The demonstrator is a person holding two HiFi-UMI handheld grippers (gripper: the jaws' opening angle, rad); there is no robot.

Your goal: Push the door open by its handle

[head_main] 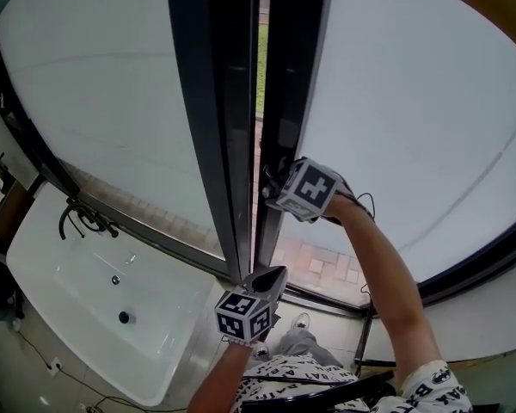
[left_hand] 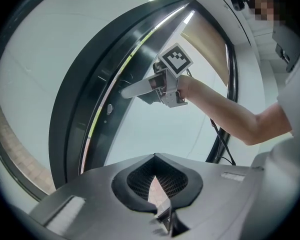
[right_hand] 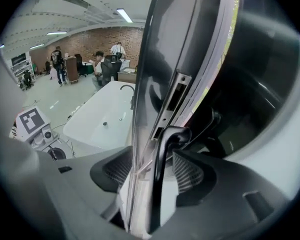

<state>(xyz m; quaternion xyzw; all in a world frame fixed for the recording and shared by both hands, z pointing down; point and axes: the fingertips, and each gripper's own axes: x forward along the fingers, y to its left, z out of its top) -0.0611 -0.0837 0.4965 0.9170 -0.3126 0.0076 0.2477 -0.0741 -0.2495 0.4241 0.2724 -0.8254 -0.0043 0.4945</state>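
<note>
Now, mid-grasp, the right tongs (head_main: 275, 179) straddle the handle (right_hand: 162, 174) at the edge of the door (head_main: 396, 101), jaws apart and not yet clamped, at twelve o'clock from the closed, empty left tongs (head_main: 273, 275). Next likely comes a firm squeeze, then a push.

White bathtub (head_main: 69, 292) with black faucet (head_main: 84, 220) near left; brick wall (right_hand: 106, 38) far; strip lights (right_hand: 124, 15) overhead; pale floor (right_hand: 49, 102).

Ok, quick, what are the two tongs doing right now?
Left tongs: closed, empty.
Right tongs: open around the door handle, not clamped yet.
</note>
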